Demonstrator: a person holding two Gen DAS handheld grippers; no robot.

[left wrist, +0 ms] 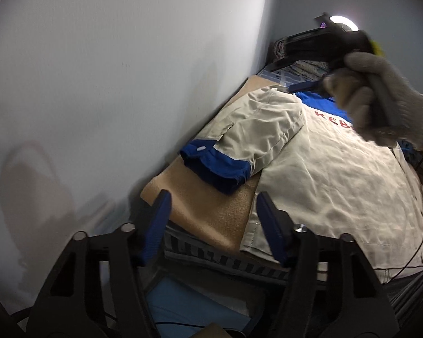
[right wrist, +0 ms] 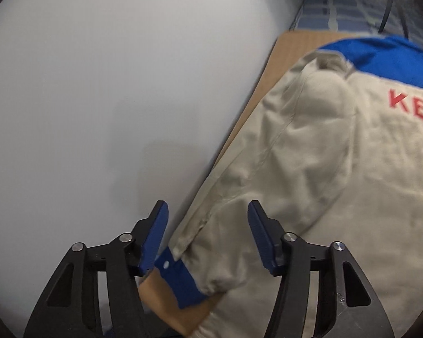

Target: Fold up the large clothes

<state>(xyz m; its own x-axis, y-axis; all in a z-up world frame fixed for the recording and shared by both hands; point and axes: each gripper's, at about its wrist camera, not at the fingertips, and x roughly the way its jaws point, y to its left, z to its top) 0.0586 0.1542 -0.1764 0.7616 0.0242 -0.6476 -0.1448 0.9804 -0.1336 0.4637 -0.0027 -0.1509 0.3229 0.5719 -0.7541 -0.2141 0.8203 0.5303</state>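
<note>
The jacket (left wrist: 324, 174) lay on a blanket (left wrist: 200, 197) beside the wall (left wrist: 112, 70), its sleeve (left wrist: 256, 132) folded over its back.

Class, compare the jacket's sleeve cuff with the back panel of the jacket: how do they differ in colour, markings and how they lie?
1. The sleeve cuff is blue; the back panel is beige.
2. The cuff carries a white snap button; the back panel carries red lettering.
3. The cuff rests on the tan blanket near the wall; the back panel lies spread flat beside it.
Both belong to one jacket and look creased.
</note>
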